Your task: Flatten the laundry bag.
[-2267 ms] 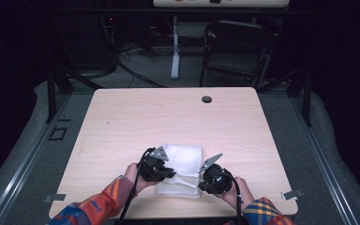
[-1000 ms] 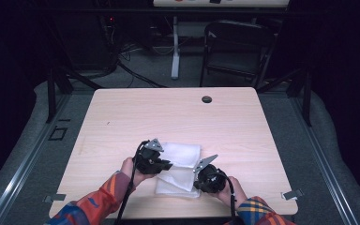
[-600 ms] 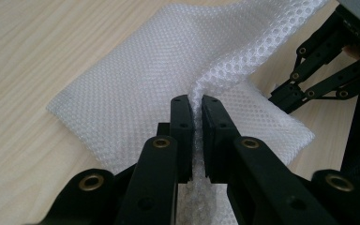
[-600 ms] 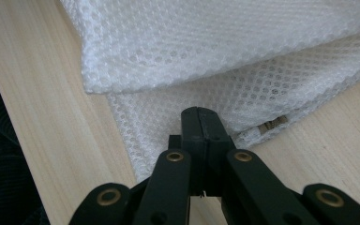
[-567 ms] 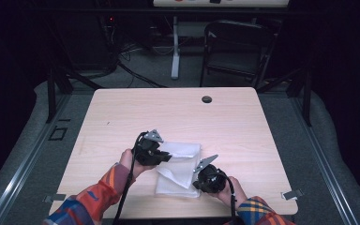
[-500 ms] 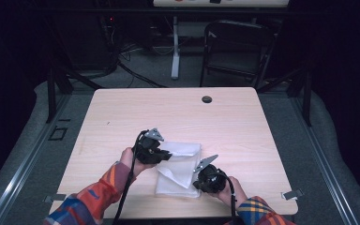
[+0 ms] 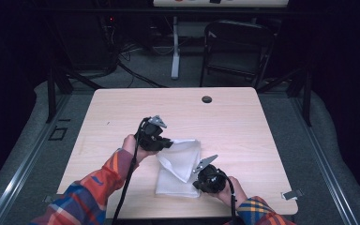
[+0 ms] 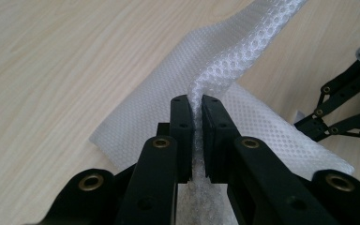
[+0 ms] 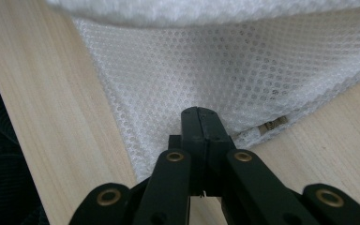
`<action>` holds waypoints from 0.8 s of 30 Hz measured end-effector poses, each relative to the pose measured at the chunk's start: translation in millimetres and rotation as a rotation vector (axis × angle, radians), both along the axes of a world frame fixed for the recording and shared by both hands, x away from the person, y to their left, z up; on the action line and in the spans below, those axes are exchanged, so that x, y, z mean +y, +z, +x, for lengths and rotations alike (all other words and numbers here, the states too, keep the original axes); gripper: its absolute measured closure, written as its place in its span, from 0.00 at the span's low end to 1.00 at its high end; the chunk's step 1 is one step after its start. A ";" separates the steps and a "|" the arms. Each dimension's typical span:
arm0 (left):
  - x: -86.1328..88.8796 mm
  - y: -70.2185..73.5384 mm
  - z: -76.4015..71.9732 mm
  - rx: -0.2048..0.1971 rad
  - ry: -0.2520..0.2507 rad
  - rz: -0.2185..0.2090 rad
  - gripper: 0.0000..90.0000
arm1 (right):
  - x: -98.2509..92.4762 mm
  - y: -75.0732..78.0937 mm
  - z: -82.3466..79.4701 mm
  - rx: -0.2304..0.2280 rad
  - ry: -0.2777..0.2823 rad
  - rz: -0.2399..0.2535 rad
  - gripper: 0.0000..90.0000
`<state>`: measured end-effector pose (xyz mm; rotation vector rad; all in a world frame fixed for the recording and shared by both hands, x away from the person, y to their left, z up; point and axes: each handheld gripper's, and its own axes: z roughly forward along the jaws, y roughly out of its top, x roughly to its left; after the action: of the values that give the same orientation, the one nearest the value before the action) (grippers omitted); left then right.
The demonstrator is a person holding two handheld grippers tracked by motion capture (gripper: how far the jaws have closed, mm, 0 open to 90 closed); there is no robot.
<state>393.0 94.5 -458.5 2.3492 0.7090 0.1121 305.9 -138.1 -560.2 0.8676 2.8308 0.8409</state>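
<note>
Left hand-held gripper pinches a fold of the white mesh fabric sheet, lifting it off the light wooden tabletop. Right hand-held gripper clamps the sheet's corner flat near the tabletop's front edge.

My left tool pinches a fold of the white mesh cloth between its black jaws, lifting it off the pale wooden worktop. My other tool's linkage sits at the right edge.
</note>
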 end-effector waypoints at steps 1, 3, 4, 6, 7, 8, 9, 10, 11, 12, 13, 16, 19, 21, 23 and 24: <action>-0.8 0.9 1.7 -0.005 0.005 0.001 0.93 | 0.2 -0.2 -0.1 0.001 0.000 0.005 1.00; -2.1 2.4 5.2 -0.010 0.010 0.006 0.93 | 0.2 -0.2 -0.1 0.002 -0.001 0.006 1.00; -2.6 3.5 8.3 -0.012 0.012 0.005 0.93 | 0.1 -0.1 -0.1 0.003 0.002 0.006 1.00; -2.7 5.0 11.5 -0.017 0.013 0.009 0.93 | 0.2 -0.1 -0.1 0.003 0.003 0.006 1.00; -2.7 6.0 13.6 -0.021 0.016 0.010 0.93 | 0.5 -0.3 -0.3 0.006 0.001 0.014 1.00; -2.7 6.9 15.8 -0.024 0.021 0.008 0.93 | 0.5 -0.3 -0.3 0.005 0.002 0.013 1.00; -2.7 7.9 17.8 -0.025 0.024 0.009 0.93 | 0.4 0.1 0.0 0.005 0.006 0.007 1.00; -2.6 8.7 19.7 -0.028 0.028 0.007 0.93 | 0.2 0.4 0.1 0.002 0.008 -0.001 1.00; -2.6 9.4 21.5 -0.029 0.032 0.010 0.93 | 0.3 0.4 0.1 0.001 0.007 -0.002 1.00; -2.6 10.1 23.1 -0.032 0.035 0.009 0.93 | 0.4 0.4 0.0 0.001 0.007 -0.002 1.00; -2.5 10.8 24.6 -0.033 0.037 0.012 0.93 | 0.4 0.5 -0.1 0.002 0.007 -0.003 1.00; -3.1 11.5 28.6 -0.040 0.042 0.016 0.93 | 0.5 0.3 0.0 -0.002 0.009 -0.002 1.00; -3.9 11.8 32.9 -0.045 0.047 0.021 0.93 | 0.6 0.9 -0.4 0.001 0.006 -0.010 1.00; -5.1 12.1 35.9 -0.047 0.055 0.021 0.93 | 0.7 0.9 -0.4 -0.002 0.008 -0.010 1.00; -5.8 12.9 38.5 -0.048 0.054 0.020 0.93 | 0.6 0.9 -0.3 -0.004 0.008 -0.011 1.00; -6.5 13.2 39.6 -0.047 0.058 0.018 0.93 | 0.6 0.9 -0.3 -0.004 0.009 -0.011 1.00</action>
<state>432.5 88.1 -445.3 2.3358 0.7560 0.1985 305.6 -137.6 -559.3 0.8520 2.8350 0.8265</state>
